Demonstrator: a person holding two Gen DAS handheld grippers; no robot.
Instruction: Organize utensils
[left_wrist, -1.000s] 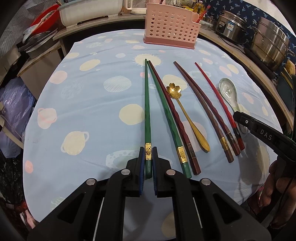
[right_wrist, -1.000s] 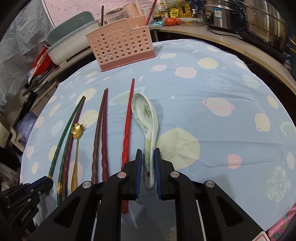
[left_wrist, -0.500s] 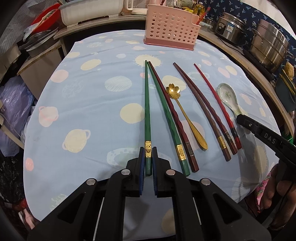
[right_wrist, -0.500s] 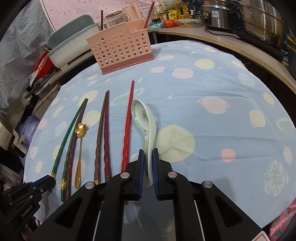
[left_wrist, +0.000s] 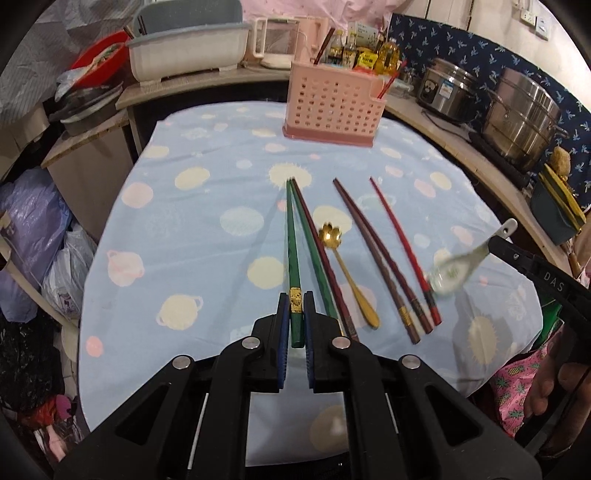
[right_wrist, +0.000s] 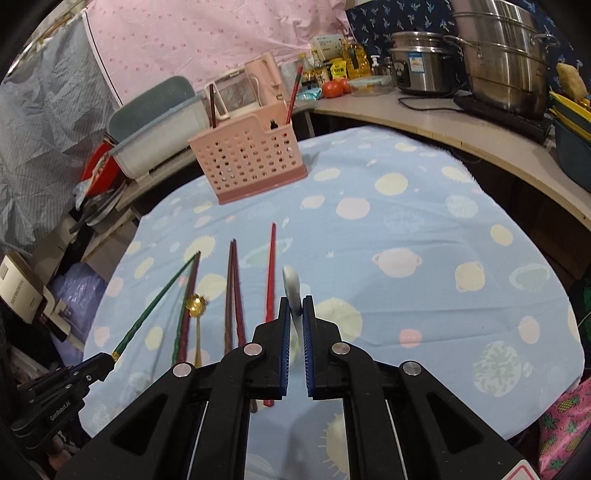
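My left gripper (left_wrist: 295, 297) is shut on the thick end of a green chopstick (left_wrist: 293, 258) and holds it lifted above the table; it also shows in the right wrist view (right_wrist: 155, 306). My right gripper (right_wrist: 294, 301) is shut on the handle of a white ceramic spoon (right_wrist: 291, 286), raised off the cloth; the spoon also shows in the left wrist view (left_wrist: 461, 264). A second green chopstick (left_wrist: 314, 251), a gold spoon (left_wrist: 347, 273), brown chopsticks (left_wrist: 373, 251) and a red chopstick (left_wrist: 402, 243) lie on the blue cloth. A pink perforated utensil basket (left_wrist: 332, 103) stands at the far edge.
The basket (right_wrist: 251, 158) holds a couple of upright chopsticks. Behind the table a counter carries steel pots (left_wrist: 524, 114), a rice cooker (right_wrist: 421, 62), bottles and a white dish tub (left_wrist: 184, 51). Bags and clutter sit left of the table.
Both grippers have risen. The green chopstick has come up with the left gripper, and the white spoon has left the cloth in the right gripper.
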